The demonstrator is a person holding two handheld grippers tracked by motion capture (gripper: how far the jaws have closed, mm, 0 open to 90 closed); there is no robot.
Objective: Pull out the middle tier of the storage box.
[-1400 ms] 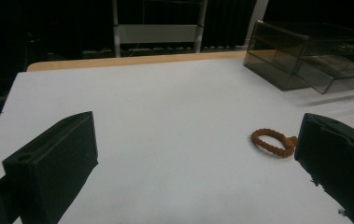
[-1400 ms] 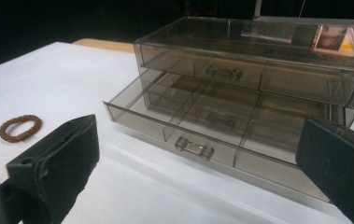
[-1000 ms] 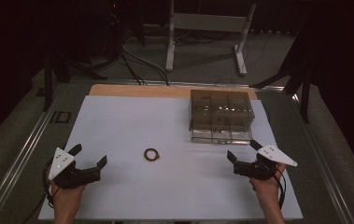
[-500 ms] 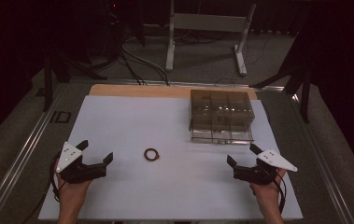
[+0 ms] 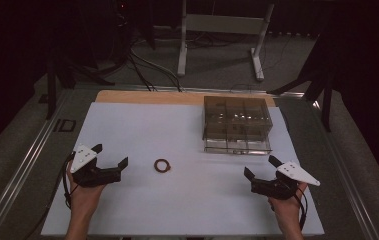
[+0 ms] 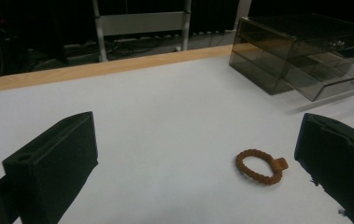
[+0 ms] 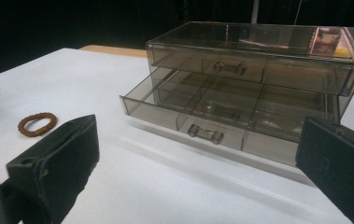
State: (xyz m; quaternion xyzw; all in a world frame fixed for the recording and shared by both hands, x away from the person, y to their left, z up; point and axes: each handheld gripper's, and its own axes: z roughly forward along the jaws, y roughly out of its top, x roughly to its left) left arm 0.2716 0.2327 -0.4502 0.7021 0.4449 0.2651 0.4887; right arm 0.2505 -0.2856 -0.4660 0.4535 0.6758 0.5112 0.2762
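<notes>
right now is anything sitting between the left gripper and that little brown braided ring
Nothing visible. Only bare white table surface lies between the left gripper and the small brown braided ring. Its jaws stand open, facing the ring. The smoky clear plastic drawer box sits far off to the side.

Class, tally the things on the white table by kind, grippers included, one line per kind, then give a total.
Brown braided ring: 1
Smoky clear drawer box, lower drawer pulled out: 1
Black grippers: 2, the left gripper and the right gripper, both open
Total: 4

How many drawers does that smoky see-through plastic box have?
2: the upper drawer is shut, and the lower drawer beneath it is pulled out toward the person, in the smoky transparent plastic box.
</notes>
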